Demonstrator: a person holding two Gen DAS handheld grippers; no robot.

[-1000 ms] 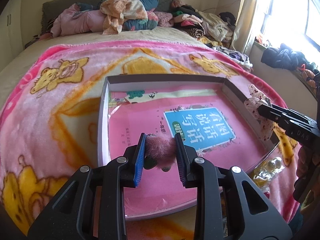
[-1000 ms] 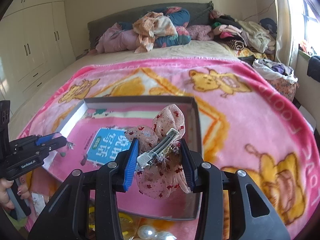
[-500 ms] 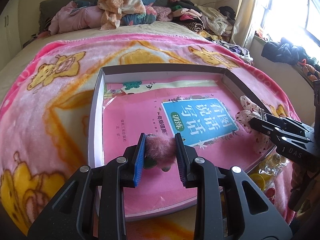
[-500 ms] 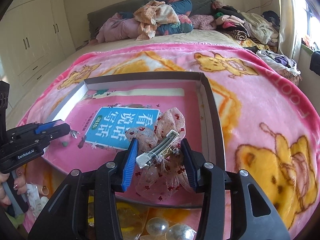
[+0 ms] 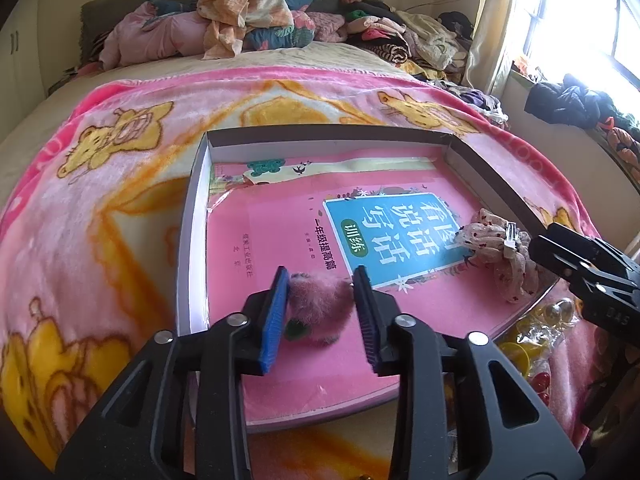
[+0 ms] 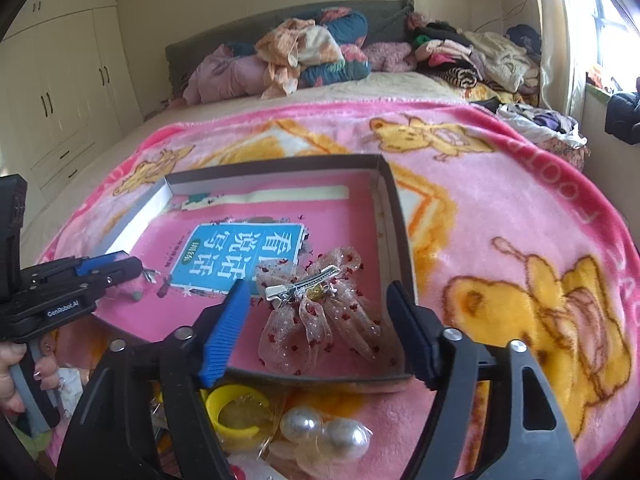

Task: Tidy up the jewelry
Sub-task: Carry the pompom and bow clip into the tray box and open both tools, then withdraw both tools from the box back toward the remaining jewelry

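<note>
A shallow box [image 5: 328, 136] [image 6: 396, 208] lined with a pink book cover lies on the pink blanket. My left gripper [image 5: 320, 284] is shut on a fluffy pink pom-pom hair piece [image 5: 320, 304], low over the box's near left part; it also shows in the right wrist view [image 6: 120, 268]. My right gripper [image 6: 316, 304] is open, its jaws wide apart around a sheer red-dotted bow hair clip [image 6: 316, 312] that lies in the box's near right corner. The bow also shows in the left wrist view [image 5: 500, 248], just in front of the right gripper's tips.
Loose jewelry lies on the blanket in front of the box: a yellow ring-shaped piece [image 6: 236, 412], two large pearls [image 6: 324, 432] and packets in clear wrap [image 5: 536, 336]. Piled clothes [image 5: 248, 20] cover the bed's far end. A wardrobe [image 6: 60, 92] stands left.
My right gripper has opened and let go of the bow clip, which now lies in the box. My left gripper has stayed shut on the pom-pom and come lower over the box.
</note>
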